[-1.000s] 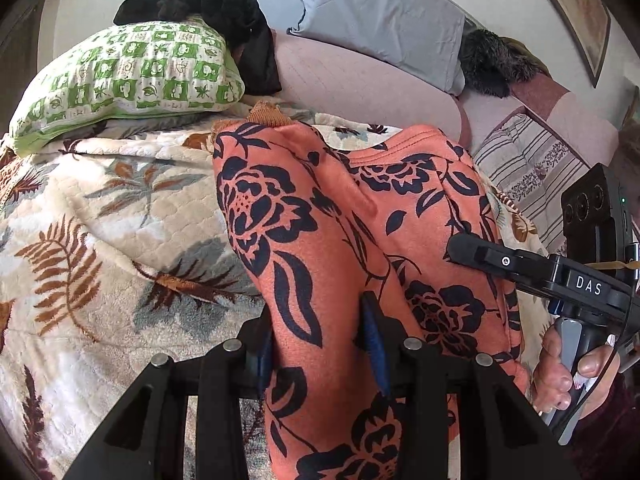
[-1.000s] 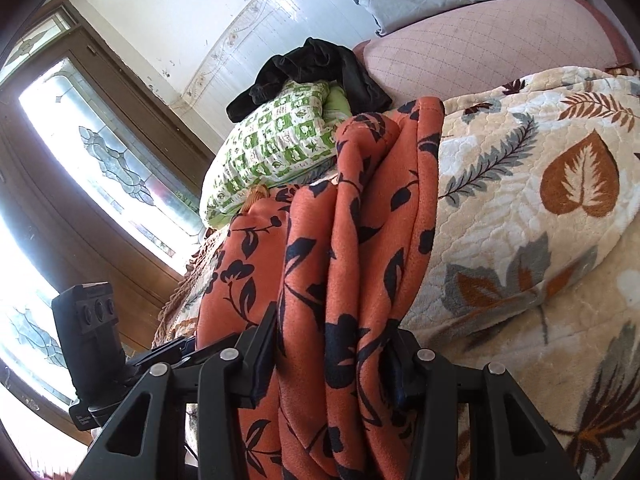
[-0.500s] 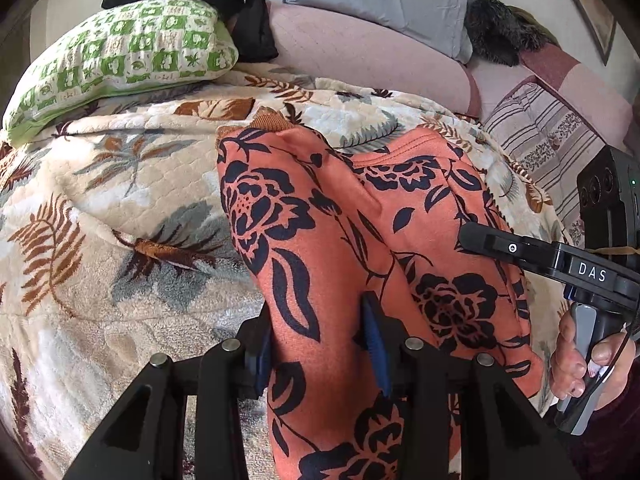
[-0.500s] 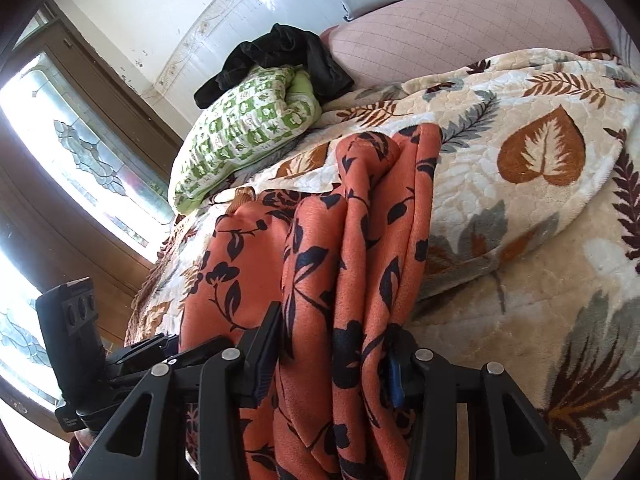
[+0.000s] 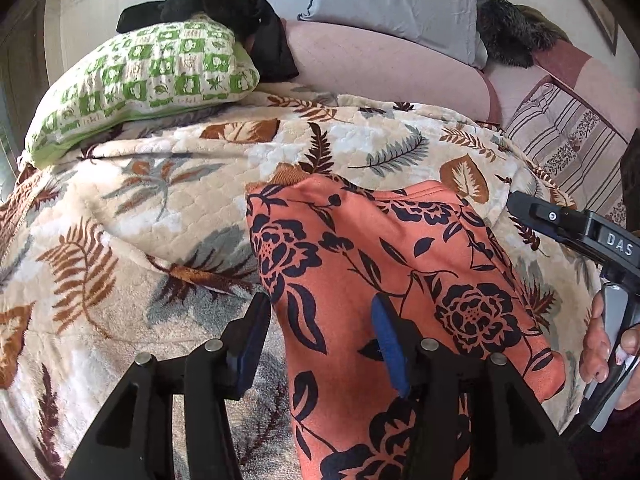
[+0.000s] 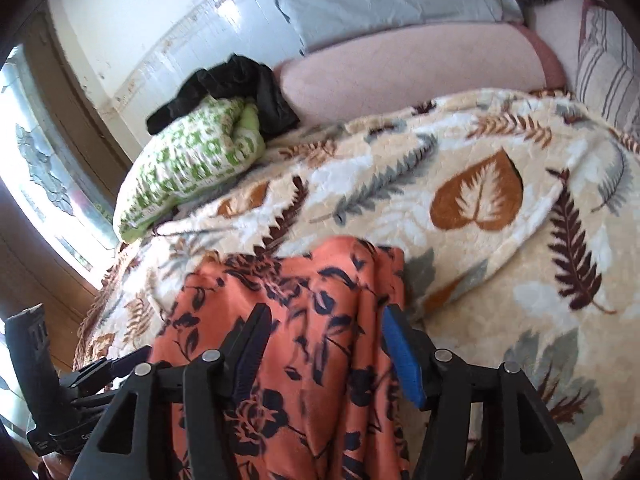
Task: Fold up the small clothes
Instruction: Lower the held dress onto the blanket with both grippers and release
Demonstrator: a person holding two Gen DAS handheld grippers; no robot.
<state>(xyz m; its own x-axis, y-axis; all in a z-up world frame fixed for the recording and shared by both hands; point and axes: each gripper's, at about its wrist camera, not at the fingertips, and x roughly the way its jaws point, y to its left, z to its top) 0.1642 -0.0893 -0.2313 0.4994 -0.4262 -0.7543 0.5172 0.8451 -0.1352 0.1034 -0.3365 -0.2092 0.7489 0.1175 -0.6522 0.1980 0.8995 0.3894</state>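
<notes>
An orange garment with dark blue flowers [image 5: 360, 280] lies folded over on the leaf-patterned blanket [image 5: 160, 208], its far edge near the blanket's middle. My left gripper [image 5: 320, 336] stands open, its jaws spread around the garment's near left part. My right gripper [image 6: 324, 348] is open too, with the cloth [image 6: 304, 320] lying loose between its jaws. The right gripper's body [image 5: 580, 236] shows at the right edge of the left wrist view. The left gripper's body [image 6: 48, 392] shows at the lower left of the right wrist view.
A green and white pillow [image 5: 140, 88] with black clothing [image 5: 224, 8] on top lies at the bed's far left. A pink bolster [image 5: 380, 72], a grey pillow [image 5: 392, 4] and a striped cushion [image 5: 560, 136] line the back. A window [image 6: 36, 184] is at the left.
Both grippers have opened and let go of the garment. The garment's far edge has come down toward me and now lies lower on the blanket.
</notes>
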